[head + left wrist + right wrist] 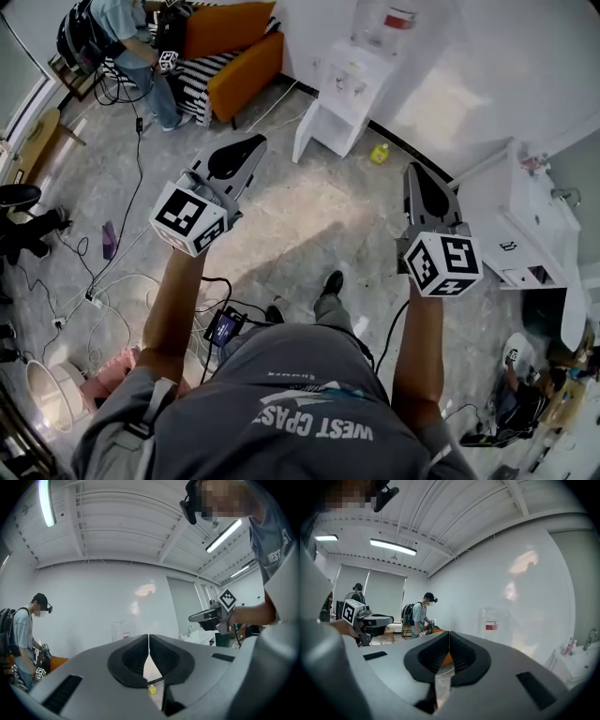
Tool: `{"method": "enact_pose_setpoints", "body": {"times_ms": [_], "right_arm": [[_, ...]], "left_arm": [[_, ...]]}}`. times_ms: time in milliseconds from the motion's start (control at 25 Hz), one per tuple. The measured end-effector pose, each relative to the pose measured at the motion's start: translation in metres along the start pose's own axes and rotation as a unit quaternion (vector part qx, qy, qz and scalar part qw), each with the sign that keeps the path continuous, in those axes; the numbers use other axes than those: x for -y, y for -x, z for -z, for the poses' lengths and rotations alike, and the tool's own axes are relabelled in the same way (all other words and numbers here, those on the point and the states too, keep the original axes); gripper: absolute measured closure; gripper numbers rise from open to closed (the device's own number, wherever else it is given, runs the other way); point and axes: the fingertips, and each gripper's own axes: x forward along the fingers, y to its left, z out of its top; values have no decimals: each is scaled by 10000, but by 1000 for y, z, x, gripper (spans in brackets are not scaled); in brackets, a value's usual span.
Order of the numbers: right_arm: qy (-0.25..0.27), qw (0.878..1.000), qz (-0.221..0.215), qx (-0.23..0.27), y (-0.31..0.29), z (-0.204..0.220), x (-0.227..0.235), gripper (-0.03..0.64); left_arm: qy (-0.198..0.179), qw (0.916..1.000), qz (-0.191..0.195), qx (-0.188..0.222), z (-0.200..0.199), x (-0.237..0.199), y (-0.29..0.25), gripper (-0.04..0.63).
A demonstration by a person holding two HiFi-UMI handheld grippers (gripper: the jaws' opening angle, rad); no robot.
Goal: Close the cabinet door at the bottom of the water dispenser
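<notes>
Looking down on open floor [309, 225] ahead of my tools. The water dispenser [354, 89] stands at the wall, well beyond my tips, its cabinet door [312, 131] swung out. My left gripper [246, 148] and right gripper [413, 174] are pressed together on nothing. A yellow bottle [379, 153] sits near the dispenser's base.

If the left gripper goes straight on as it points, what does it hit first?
Probably the water dispenser: its bottle shows just above the shut tips of the left gripper. Nothing nearer shows; depth unclear.
</notes>
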Motion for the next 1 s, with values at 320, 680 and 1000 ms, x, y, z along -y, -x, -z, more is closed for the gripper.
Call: {"method": "enact_pose_setpoints", "body": {"times_ms": [320,680,1000], "right_arm": [[-84,9997,-215,-23,-47,10,47,588],[-160,9981,-596,-92,-107,20,116,588],[-221,9962,-834,-131,-141,30,174,588]], "left_arm": [[-61,9996,-238,-165,9,-13,-48,574],[-71,9975,-599,-358,21,-24,-121,574],[-148,9956,-785,-496,31,-21,-182,574]]}}
